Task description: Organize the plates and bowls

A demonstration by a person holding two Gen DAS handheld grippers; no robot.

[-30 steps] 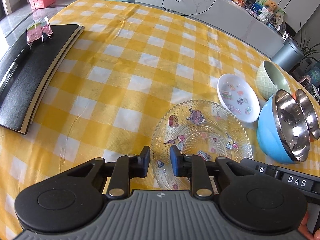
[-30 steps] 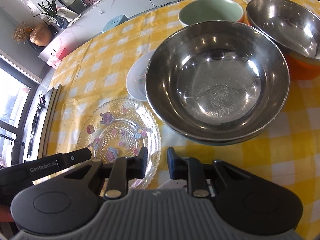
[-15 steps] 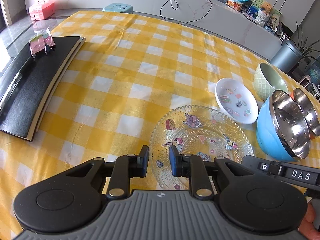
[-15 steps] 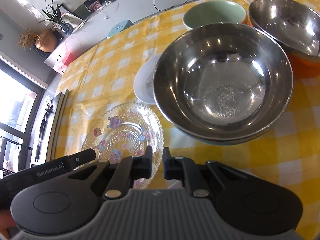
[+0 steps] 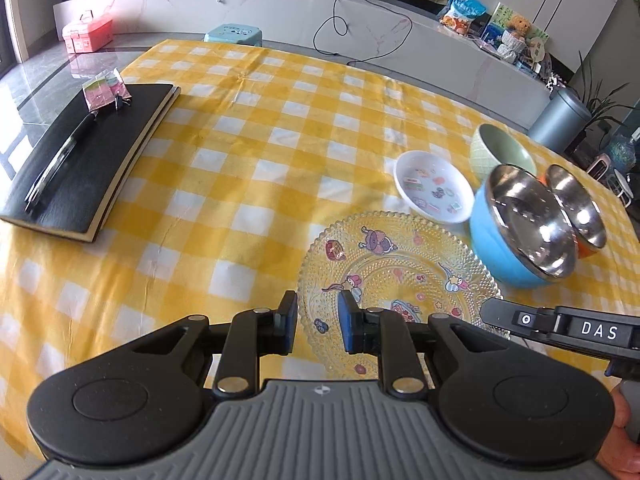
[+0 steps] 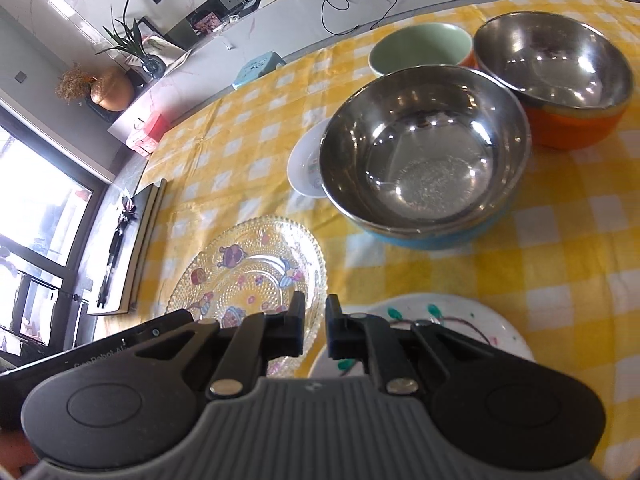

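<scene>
A clear glass plate with cartoon prints (image 5: 400, 276) lies on the yellow checked cloth; it also shows in the right wrist view (image 6: 248, 276). My left gripper (image 5: 317, 326) hovers over its near edge, jaws a little apart, holding nothing. My right gripper (image 6: 314, 330) is nearly closed and empty, above the gap between the glass plate and a white patterned plate (image 6: 472, 320) under it. Behind stand a small white dish (image 5: 434, 192), a blue steel-lined bowl (image 6: 424, 156), an orange steel-lined bowl (image 6: 560, 76) and a green bowl (image 6: 420, 48).
A black notebook with a pen and a small packet (image 5: 80, 160) lies at the table's left. The right gripper's body (image 5: 568, 330) crosses the left view at lower right. A counter with cables, a pink box and a grey bin lies beyond the table.
Both grippers have pulled back and risen, so the dishes look smaller. The right jaws have narrowed. The white patterned plate has come into the right view.
</scene>
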